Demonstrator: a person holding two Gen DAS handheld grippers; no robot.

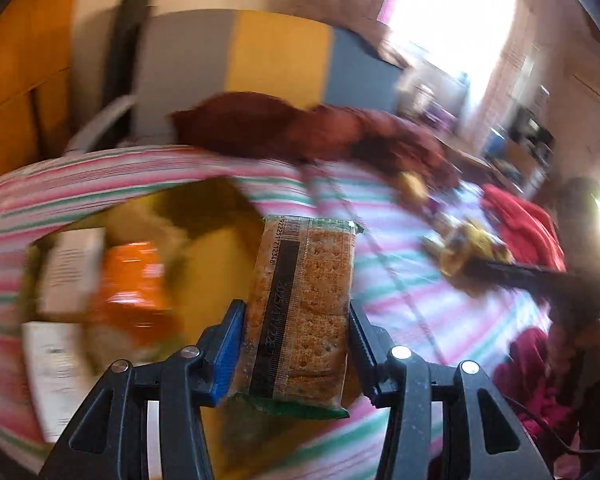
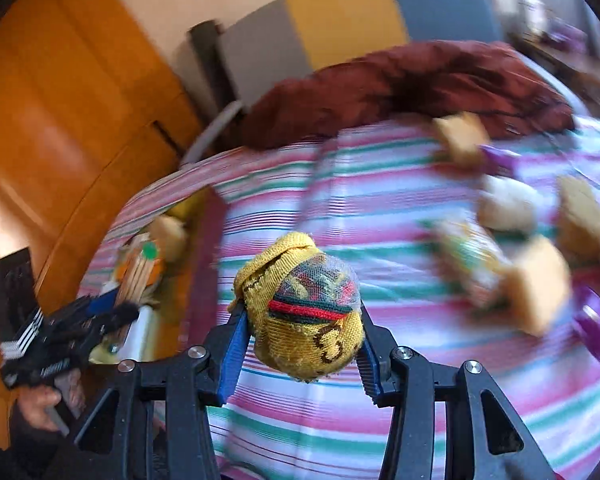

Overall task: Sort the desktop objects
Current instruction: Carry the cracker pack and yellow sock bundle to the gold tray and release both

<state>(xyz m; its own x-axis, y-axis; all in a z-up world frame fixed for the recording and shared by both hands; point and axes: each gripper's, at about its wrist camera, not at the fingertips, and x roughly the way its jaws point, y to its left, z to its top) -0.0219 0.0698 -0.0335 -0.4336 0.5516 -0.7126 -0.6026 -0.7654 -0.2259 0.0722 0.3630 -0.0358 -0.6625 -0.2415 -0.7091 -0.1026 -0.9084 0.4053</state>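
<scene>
Yellow is the box (image 1: pixel 216 264) we use as our landmark; it sits on the striped cloth (image 1: pixel 420 304) and already has an orange pack (image 1: pixel 134 280) and white cartons (image 1: pixel 74 268) inside.

Our left gripper (image 1: pixel 296 320) holds a cracker pack (image 1: pixel 306 308) up in the air, right next to the box, at its near right edge. Our right gripper (image 2: pixel 300 328) holds a rolled yellow sock ball (image 2: pixel 304 312) above the cloth, well away to the right of the box.

We think the step now is to carry each thing to its place. To do it well, we should move slowly, because both views are blurry. We should bring the cracker pack fully over the box and lower it before we let go. We should not squeeze hard, or the crackers may break.

Our left jaws are closed to a narrow gap, pressing both long sides of the cracker pack. Our right jaws sit a bit wider, pinching the sock ball from both sides.

More snack packs (image 2: pixel 540 280) lie on the cloth, far right of the box.
</scene>
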